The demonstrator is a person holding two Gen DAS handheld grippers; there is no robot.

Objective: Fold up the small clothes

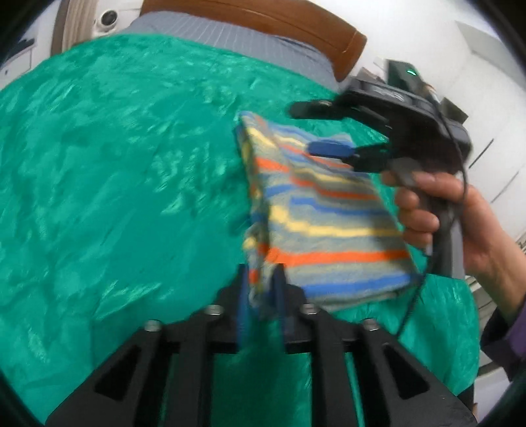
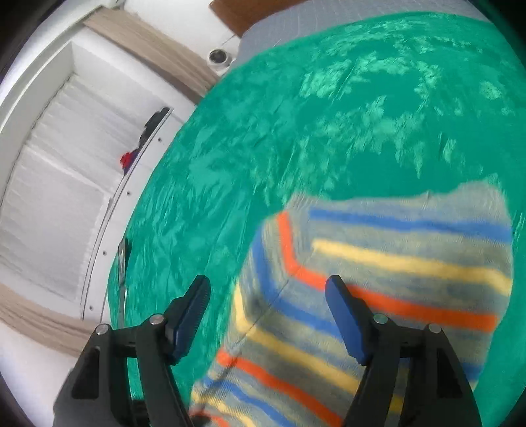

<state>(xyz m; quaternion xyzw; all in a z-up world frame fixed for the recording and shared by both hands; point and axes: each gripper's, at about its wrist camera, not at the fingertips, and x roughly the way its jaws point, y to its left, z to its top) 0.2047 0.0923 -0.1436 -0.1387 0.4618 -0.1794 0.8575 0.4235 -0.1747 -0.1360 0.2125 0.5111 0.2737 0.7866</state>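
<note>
No legible text, label, brand or number appears in either wrist view; marks on the right gripper's (image 1: 323, 126) housing are blurred.

Folded garment (image 1: 322, 226) on the bedspread (image 1: 115, 184), right of its middle; headboard (image 1: 263, 19) behind.

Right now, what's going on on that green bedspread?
A person is folding a small striped garment on the green bedspread, a handheld gripper in each hand. The garment lies folded into a compact rectangle. The left gripper has a near corner of the fabric between its narrowly spaced fingers. The right gripper is open just above the garment's far end, holding nothing; the person's hand is on its handle.
</note>
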